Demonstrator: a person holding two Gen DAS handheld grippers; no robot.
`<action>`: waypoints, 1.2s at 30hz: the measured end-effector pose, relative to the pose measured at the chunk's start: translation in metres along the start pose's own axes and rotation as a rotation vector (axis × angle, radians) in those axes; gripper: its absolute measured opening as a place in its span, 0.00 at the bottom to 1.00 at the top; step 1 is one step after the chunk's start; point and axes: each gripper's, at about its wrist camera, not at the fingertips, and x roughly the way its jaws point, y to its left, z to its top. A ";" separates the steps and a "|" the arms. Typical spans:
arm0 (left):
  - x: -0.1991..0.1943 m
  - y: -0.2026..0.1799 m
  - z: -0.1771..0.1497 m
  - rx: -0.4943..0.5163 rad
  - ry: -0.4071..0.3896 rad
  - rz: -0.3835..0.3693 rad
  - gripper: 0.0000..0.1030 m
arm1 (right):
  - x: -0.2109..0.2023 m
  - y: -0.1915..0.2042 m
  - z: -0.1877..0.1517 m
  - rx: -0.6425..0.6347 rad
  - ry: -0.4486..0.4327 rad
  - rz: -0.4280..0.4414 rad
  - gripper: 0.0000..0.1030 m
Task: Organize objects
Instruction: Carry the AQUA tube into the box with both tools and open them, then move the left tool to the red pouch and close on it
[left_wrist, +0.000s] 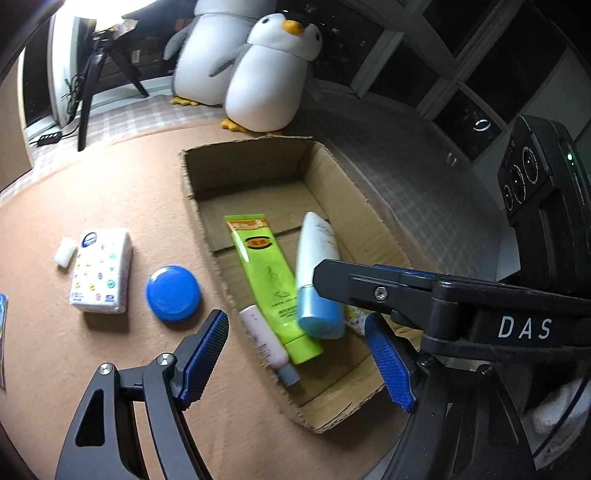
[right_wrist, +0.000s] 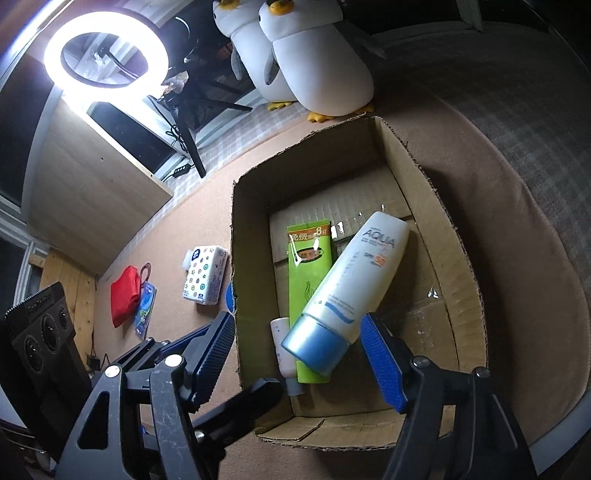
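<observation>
An open cardboard box (left_wrist: 240, 166) (right_wrist: 251, 258) stands on the tan tabletop. Inside lie a green tube (left_wrist: 266, 273) (right_wrist: 306, 273) and a pale pink tube (left_wrist: 264, 343) (right_wrist: 280, 343) with a grey cap. A white tube (left_wrist: 317, 243) (right_wrist: 358, 273) with a light blue cap lies slanted across the green one, blurred in the left wrist view. My right gripper (right_wrist: 297, 321) hangs open over the box's near end, its pads apart from the blue cap between them. My left gripper (left_wrist: 295, 319) is open beside it, holding nothing.
Left of the box lie a tissue pack (left_wrist: 101, 269), a round blue lid (left_wrist: 173, 292) and a small white block (left_wrist: 64, 251). Further left are a red bag (right_wrist: 125, 295) and a blue packet. Two plush penguins (left_wrist: 266, 77), a ring light (right_wrist: 107, 51) and a tripod (left_wrist: 92, 74) stand behind.
</observation>
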 end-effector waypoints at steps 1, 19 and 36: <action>-0.003 0.005 -0.002 -0.006 -0.002 0.003 0.77 | 0.001 0.003 0.000 -0.006 -0.002 -0.005 0.65; -0.080 0.097 -0.039 -0.148 -0.084 0.094 0.77 | 0.013 0.068 -0.012 -0.101 -0.051 0.034 0.65; -0.183 0.282 -0.037 -0.370 -0.204 0.370 0.77 | 0.048 0.166 -0.032 -0.229 -0.050 0.072 0.65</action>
